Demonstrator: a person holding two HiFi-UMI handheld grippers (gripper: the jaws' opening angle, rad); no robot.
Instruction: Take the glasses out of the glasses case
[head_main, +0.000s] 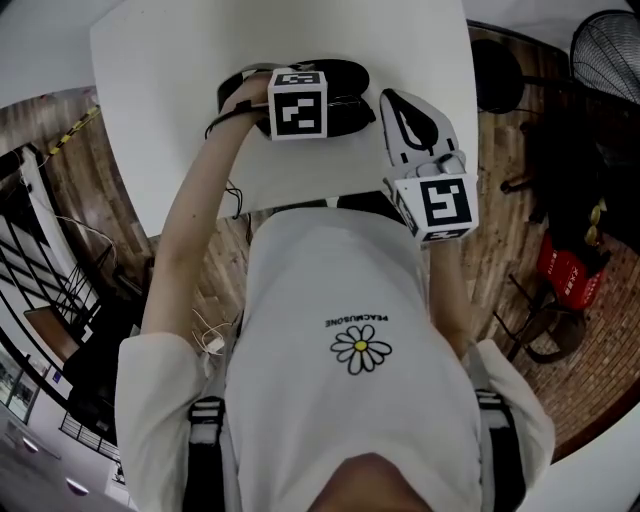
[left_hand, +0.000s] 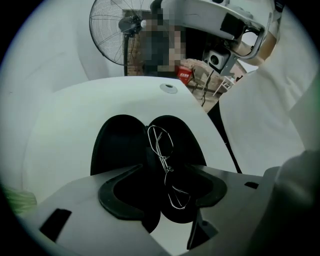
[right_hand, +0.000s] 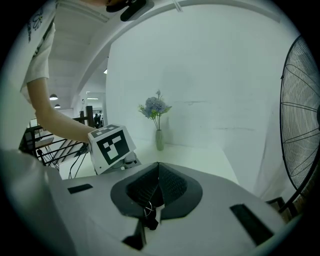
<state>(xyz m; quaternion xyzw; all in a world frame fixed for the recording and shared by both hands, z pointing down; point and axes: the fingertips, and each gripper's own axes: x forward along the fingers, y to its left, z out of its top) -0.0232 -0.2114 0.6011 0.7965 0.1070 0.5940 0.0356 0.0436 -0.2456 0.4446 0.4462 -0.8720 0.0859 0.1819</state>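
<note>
A black glasses case (left_hand: 120, 145) lies open on the white table (head_main: 170, 90), its two halves spread side by side. Thin wire-framed glasses (left_hand: 161, 145) lie in it along the hinge. My left gripper (left_hand: 166, 176) points steeply down over the case, its jaws wide apart on either side of the glasses and not touching them. In the head view its marker cube (head_main: 297, 103) covers most of the case (head_main: 345, 75). My right gripper (head_main: 402, 108) hovers to the right of the case over the table, and its jaws (right_hand: 159, 184) are shut with nothing between them.
A vase of pale flowers (right_hand: 158, 125) stands at the far side of the table. A standing fan (right_hand: 301, 125) is beyond the table's right edge. A red box (head_main: 568, 272) and cables lie on the wooden floor.
</note>
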